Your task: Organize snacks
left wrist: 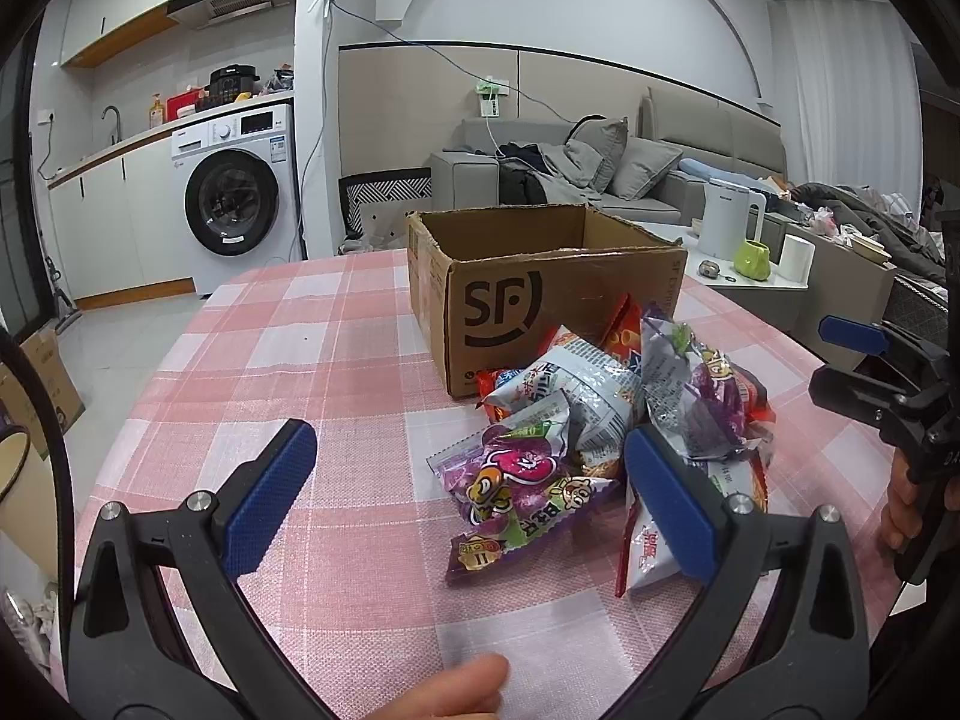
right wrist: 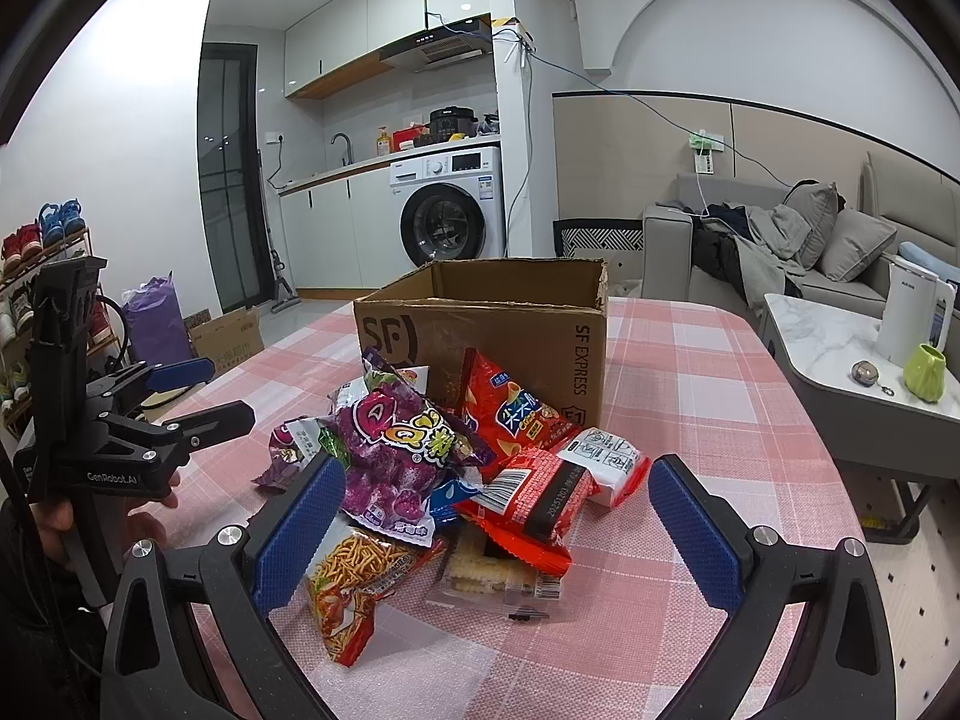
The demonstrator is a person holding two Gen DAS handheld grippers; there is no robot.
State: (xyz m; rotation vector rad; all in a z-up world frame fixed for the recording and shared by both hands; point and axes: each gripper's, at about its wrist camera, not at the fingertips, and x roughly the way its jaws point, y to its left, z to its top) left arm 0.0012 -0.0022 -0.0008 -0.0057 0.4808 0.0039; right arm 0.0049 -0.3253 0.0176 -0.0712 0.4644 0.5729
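Snack packets (right wrist: 456,480) lie heaped on the pink checked tablecloth (left wrist: 312,348) of the table, toward its right-hand side, piled against the near face of an open cardboard box (left wrist: 540,294) marked SF; the box's inside is hidden from both views. Atop the heap a purple packet (right wrist: 396,450) overlaps a red one (right wrist: 510,402) that leans on the box, and a clear tray of biscuits (right wrist: 492,582) is mostly buried, its label unreadable. The left gripper (left wrist: 474,492) hangs over the table's near edge with jaws wide apart, its right pad just in front of the heap's edge; whether it touches a packet cannot be told. The right gripper (right wrist: 492,534) straddles the heap, jaws spread, holding nothing. Beyond the table's right edge stands a white kettle (right wrist: 912,312), partly cut off.
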